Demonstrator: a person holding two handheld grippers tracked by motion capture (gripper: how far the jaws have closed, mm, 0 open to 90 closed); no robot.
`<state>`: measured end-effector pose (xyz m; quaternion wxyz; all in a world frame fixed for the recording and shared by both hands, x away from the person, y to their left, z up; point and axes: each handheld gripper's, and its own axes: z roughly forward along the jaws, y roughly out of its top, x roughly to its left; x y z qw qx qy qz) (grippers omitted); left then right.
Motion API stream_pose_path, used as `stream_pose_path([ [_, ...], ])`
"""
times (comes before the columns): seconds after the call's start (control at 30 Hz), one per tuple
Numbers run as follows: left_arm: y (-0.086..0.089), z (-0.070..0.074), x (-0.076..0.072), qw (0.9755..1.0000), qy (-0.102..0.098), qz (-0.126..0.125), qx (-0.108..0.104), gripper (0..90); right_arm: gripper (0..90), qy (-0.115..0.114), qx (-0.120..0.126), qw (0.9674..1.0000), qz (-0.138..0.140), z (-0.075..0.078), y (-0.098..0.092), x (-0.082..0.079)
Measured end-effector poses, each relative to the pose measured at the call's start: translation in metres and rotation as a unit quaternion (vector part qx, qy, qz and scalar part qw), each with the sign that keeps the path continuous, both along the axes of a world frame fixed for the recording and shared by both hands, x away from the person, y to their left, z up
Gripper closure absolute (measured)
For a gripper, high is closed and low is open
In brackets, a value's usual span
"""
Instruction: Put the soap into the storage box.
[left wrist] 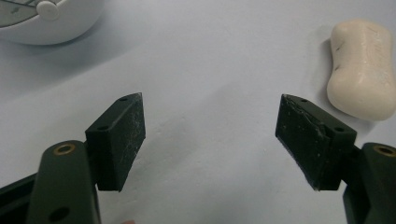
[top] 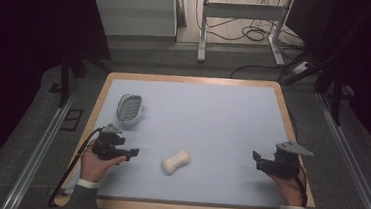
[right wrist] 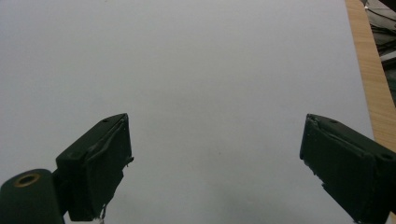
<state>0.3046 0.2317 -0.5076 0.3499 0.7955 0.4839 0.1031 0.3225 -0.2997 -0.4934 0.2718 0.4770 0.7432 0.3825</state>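
Two grippers rest at the table's (top: 195,85) near corners in the high view: left gripper (top: 130,153), right gripper (top: 255,159); soap bar (top: 176,161) near the front edge, soap dish (top: 129,109) toward the left edge. Left gripper view: jaws wide apart, empty, soap off-axis; a straight close would likely miss it. Right gripper view: jaws apart over bare mat.
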Motion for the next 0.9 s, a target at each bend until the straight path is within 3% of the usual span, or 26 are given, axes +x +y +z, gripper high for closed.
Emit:
stream_pose_path([
  [0.33,-0.001,0.004,-0.011,0.9999,-0.008,0.003,0.011,24.5,9.4,0.01,-0.004,0.9999,0.008,-0.003,0.002,0.008],
  [0.7,-0.001,0.006,-0.017,0.9999,-0.01,0.003,0.003,25.0,9.4,0.018,-0.011,0.9997,0.008,-0.002,0.005,0.01],
  [0.83,-0.004,0.007,-0.016,0.9999,-0.01,0.004,0.009,25.1,9.4,0.026,-0.004,0.9996,0.008,-0.004,0.003,0.008],
  [0.9,-0.009,0.009,-0.015,0.9996,-0.012,0.001,0.024,25.1,9.4,0.025,0.001,0.9997,0.008,-0.004,0.0,0.008],
])
